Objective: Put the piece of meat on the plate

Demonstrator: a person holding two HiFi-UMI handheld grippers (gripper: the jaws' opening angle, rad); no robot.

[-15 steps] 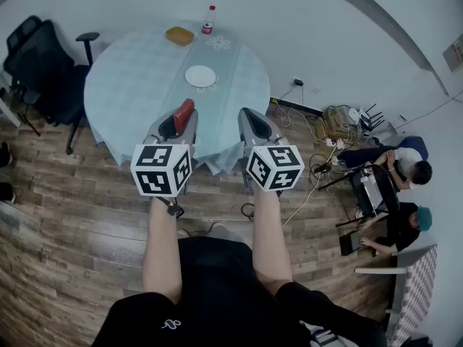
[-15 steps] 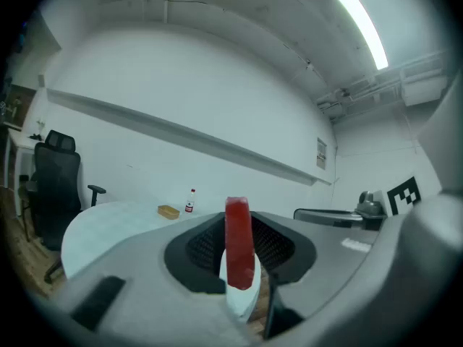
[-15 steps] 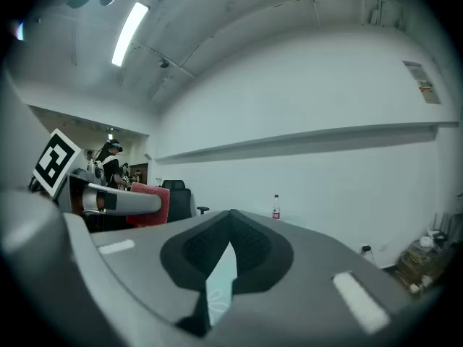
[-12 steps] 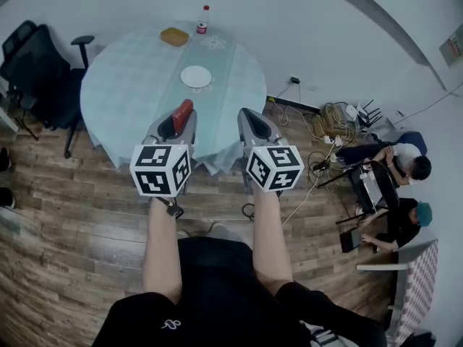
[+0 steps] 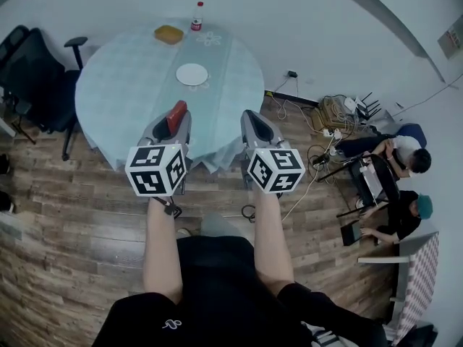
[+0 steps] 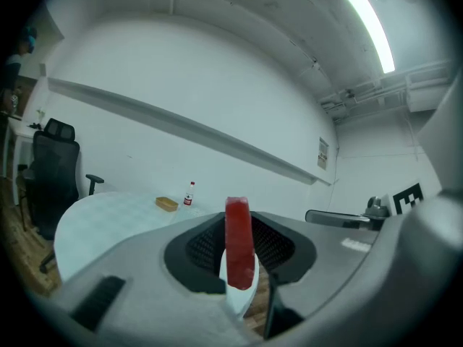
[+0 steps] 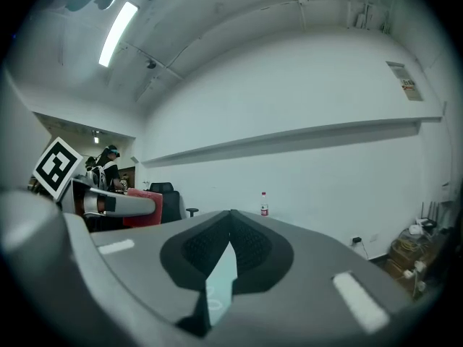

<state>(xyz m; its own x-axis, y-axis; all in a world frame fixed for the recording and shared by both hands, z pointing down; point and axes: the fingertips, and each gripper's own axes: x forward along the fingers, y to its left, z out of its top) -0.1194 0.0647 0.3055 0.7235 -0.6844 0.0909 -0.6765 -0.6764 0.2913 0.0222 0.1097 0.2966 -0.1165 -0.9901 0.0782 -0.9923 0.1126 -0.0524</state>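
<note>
A red slab of meat [image 5: 176,113] stands on edge between the jaws of my left gripper [image 5: 173,119], which is shut on it. In the left gripper view the meat [image 6: 239,241] rises upright above the dark pads. The white plate [image 5: 192,74] lies on the round table with a pale blue cloth [image 5: 123,85], well ahead of both grippers. My right gripper [image 5: 253,123] is held level beside the left one, over the table's near edge. Its tips meet with nothing between them [image 7: 230,226]. From the right gripper view the meat [image 7: 141,207] shows at the left.
A yellow box [image 5: 168,34] and a red-capped bottle [image 5: 197,17] stand at the table's far side. A black office chair [image 5: 36,74] is on the left. Cables and a power strip [image 5: 329,118] lie on the wood floor at right, where two people [image 5: 394,172] sit with laptops.
The table, plate and chair have slid slightly up and left in the head view. Both grippers keep their pose, and the meat stays in the left one.
</note>
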